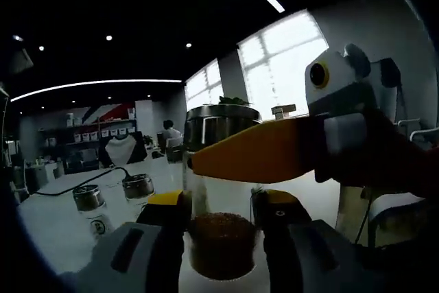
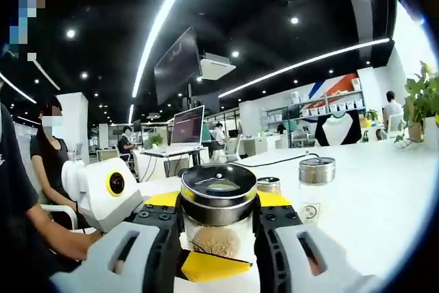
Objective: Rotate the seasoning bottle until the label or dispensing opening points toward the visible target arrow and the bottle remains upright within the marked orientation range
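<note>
The white surface (image 2: 384, 190) carries the upright seasoning bottle (image 2: 218, 214), with two smaller metal-lidded shakers (image 1: 113, 200) standing just behind it. The right hand-held gripper (image 2: 218, 228) is clenched on the bottle near its steel lid. The left hand-held gripper (image 1: 221, 228) clasps the glass body lower down, at its brown contents.

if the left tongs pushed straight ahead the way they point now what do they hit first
Nothing new: the seasoning bottle already sits between the left tongs. The right tongs' orange jaw crosses just above; beyond, probably the steel pot, depth unclear.
</note>
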A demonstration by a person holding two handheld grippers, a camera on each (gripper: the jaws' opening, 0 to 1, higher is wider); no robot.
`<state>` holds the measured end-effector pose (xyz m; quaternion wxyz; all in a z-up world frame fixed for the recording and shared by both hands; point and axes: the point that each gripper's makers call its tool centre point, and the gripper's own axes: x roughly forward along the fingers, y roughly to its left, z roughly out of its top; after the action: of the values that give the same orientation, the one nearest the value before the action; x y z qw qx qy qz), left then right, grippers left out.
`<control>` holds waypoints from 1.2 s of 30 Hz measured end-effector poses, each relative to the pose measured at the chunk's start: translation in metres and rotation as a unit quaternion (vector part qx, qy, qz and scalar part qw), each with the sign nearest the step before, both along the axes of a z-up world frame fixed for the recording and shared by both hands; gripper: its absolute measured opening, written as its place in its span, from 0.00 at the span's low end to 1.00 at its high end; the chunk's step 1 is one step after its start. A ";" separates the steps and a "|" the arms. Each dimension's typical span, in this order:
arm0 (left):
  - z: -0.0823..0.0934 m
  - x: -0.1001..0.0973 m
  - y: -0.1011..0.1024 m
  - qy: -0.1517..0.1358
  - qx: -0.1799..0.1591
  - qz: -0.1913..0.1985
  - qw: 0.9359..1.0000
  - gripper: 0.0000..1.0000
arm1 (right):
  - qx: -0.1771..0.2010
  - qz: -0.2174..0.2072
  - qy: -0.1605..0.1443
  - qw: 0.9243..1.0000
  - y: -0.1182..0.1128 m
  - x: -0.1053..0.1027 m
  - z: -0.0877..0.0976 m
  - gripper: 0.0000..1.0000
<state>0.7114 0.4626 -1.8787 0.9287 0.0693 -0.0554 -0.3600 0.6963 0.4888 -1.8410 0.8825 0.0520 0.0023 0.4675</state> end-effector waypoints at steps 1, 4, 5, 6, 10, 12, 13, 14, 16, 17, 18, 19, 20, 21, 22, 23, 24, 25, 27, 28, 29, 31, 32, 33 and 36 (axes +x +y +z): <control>0.000 0.001 -0.001 0.003 0.001 -0.005 1.000 0.45 | 0.000 -0.003 0.003 1.000 -0.002 0.002 0.000 0.38; 0.001 0.002 -0.004 0.012 0.000 -0.027 1.000 0.45 | 0.010 -0.003 0.005 1.000 -0.005 0.005 0.002 0.37; 0.002 0.001 -0.004 0.014 -0.005 -0.033 0.999 0.45 | 0.013 0.001 0.010 1.000 -0.006 0.005 0.002 0.37; 0.001 -0.001 -0.003 0.014 0.000 -0.042 0.999 0.45 | 0.011 0.003 0.012 1.000 -0.006 0.006 0.003 0.37; 0.000 -0.006 0.005 0.021 0.016 -0.044 0.999 0.47 | -0.017 -0.008 -0.003 1.000 -0.011 0.012 0.007 0.37; 0.001 -0.007 0.013 0.032 0.005 -0.043 0.999 0.50 | -0.022 -0.012 -0.002 1.000 -0.015 0.016 0.009 0.37; 0.001 -0.008 0.017 0.037 0.000 -0.045 0.998 0.53 | -0.024 -0.014 -0.002 1.000 -0.017 0.018 0.010 0.37; 0.000 -0.008 0.020 0.040 -0.001 -0.044 0.998 0.56 | -0.026 -0.017 -0.001 1.000 -0.018 0.019 0.011 0.37; -0.001 -0.010 0.029 0.044 0.002 -0.037 0.998 0.60 | -0.039 -0.032 0.003 0.999 -0.024 0.024 0.010 0.37; -0.001 -0.010 0.032 0.045 0.002 -0.033 0.998 0.62 | -0.045 -0.039 0.004 0.998 -0.026 0.025 0.009 0.38; -0.001 -0.010 0.039 0.046 0.002 -0.028 0.999 0.63 | -0.050 -0.047 0.007 0.998 -0.029 0.027 0.008 0.38; 0.000 -0.009 0.045 0.046 -0.001 -0.021 0.999 0.66 | -0.053 -0.057 0.012 0.997 -0.032 0.030 0.007 0.38; 0.001 -0.008 0.050 0.046 -0.003 -0.015 0.999 0.68 | -0.055 -0.066 0.019 0.996 -0.034 0.033 0.006 0.38; 0.001 -0.008 0.054 0.047 -0.004 -0.010 0.999 0.70 | -0.057 -0.080 0.026 0.995 -0.039 0.037 0.005 0.38; 0.001 -0.007 0.059 0.049 -0.004 -0.002 0.999 0.72 | -0.056 -0.087 0.027 0.994 -0.041 0.039 0.005 0.38; 0.001 -0.006 0.061 0.049 -0.003 0.001 0.999 0.74 | -0.056 -0.095 0.025 0.994 -0.044 0.041 0.005 0.38; 0.001 -0.005 0.066 0.048 -0.004 0.009 0.999 0.75 | -0.058 -0.098 0.024 0.993 -0.046 0.043 0.005 0.38; 0.001 -0.005 0.068 0.048 -0.004 0.012 0.999 0.77 | -0.060 -0.105 0.026 0.992 -0.049 0.045 0.005 0.38; 0.000 -0.005 0.074 0.048 -0.003 0.018 0.999 0.82 | -0.061 -0.122 0.026 0.990 -0.057 0.051 0.005 0.38; -0.001 -0.005 0.076 0.048 -0.001 0.020 0.999 0.85 | -0.062 -0.128 0.026 0.989 -0.061 0.054 0.005 0.38; -0.003 -0.005 0.082 0.050 0.004 0.028 0.998 0.86 | -0.064 -0.134 0.026 0.988 -0.065 0.057 0.005 0.38; -0.004 -0.004 0.091 0.046 0.006 0.046 0.998 0.89 | -0.068 -0.143 0.026 0.987 -0.072 0.064 0.004 0.38; -0.005 -0.003 0.095 0.049 0.009 0.051 0.997 0.91 | -0.070 -0.146 0.025 0.986 -0.075 0.066 0.004 0.38; -0.008 -0.002 0.100 0.057 0.011 0.061 0.996 0.94 | -0.072 -0.149 0.025 0.986 -0.078 0.069 0.004 0.38; -0.012 -0.002 0.107 0.073 0.004 0.067 0.995 1.00 | -0.077 -0.159 0.022 0.984 -0.089 0.078 0.004 0.38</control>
<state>0.7098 0.5698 -1.8904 0.9521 0.0501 0.0185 -0.3010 0.7748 0.4000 -1.8374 0.9468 -0.0060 0.0496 0.3179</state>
